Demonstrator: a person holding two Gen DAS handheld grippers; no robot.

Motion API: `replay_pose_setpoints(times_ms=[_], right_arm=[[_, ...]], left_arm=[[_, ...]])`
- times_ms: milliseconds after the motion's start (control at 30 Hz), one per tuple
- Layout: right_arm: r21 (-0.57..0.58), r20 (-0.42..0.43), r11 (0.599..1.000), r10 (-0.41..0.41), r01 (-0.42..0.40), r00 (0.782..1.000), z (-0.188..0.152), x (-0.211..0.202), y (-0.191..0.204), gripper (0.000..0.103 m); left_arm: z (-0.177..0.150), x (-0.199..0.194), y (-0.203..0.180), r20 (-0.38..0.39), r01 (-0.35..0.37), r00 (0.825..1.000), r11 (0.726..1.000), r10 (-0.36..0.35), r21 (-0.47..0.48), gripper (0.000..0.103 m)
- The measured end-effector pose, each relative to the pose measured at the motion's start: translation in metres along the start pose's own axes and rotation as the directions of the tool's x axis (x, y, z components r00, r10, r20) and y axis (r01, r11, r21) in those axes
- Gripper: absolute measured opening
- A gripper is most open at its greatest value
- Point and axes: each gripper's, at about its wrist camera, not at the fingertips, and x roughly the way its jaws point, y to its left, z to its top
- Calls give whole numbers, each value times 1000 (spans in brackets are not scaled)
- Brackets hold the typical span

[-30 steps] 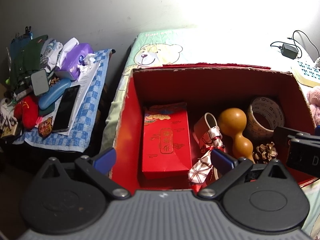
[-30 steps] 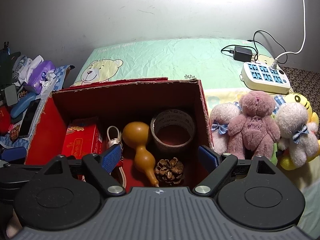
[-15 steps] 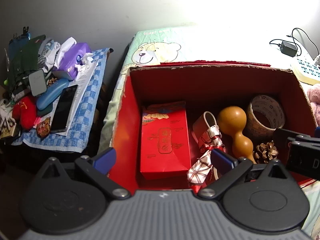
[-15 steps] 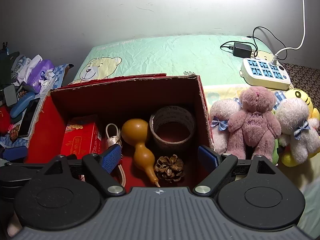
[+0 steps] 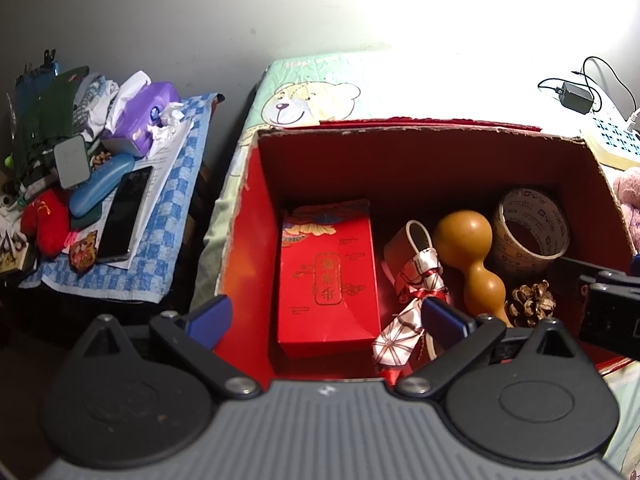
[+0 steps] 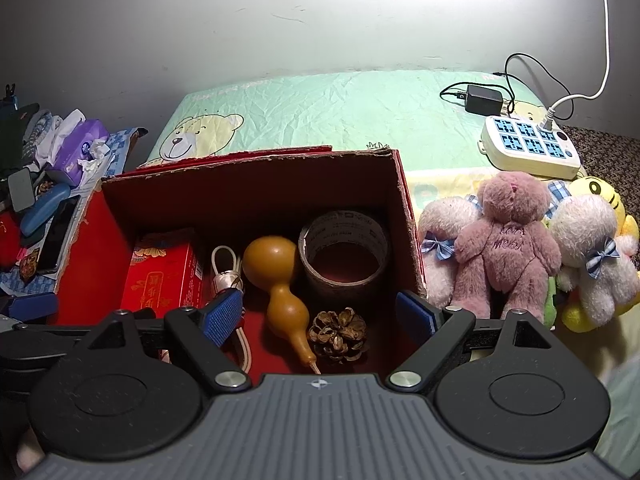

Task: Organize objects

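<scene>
- Left gripper, jaws apart and empty, sees the patterned ribbon in the box.
- Right gripper, likewise spread and empty, alone shows the plush toys.

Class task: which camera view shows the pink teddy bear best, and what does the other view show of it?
The right wrist view: the whole pink teddy bear sits beside the box, unobstructed. The left wrist view catches only a pink furry sliver at its right edge.
</scene>
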Motion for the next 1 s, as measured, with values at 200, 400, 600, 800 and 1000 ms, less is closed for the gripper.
replay_pose_setpoints(times_ms=[200, 400, 600, 800, 1000], right_arm=[[2, 0, 1000, 5, -5, 1000, -1, -1, 0, 86], [9, -6, 1000, 6, -6, 1000, -2, -1, -1, 86], [1, -3, 1000, 7, -7, 1000, -2, -2, 0, 86], [3, -4, 1000, 7, -7, 1000, -2, -2, 0, 86], [3, -10, 1000, 5, -5, 1000, -2, 0, 0, 86]], left_arm=[[0, -1, 0, 4, -3, 1000, 1000, 3, 0, 101], [-1, -1, 0, 0, -4, 1000, 1000, 4, -1, 101], [-1, -1, 0, 1, -2, 1000, 1000, 2, 0, 101], [-2, -1, 0, 1, -5, 1000, 1000, 5, 1, 101], [-3, 1, 1, -3, -5, 1000, 1000, 5, 1, 101]])
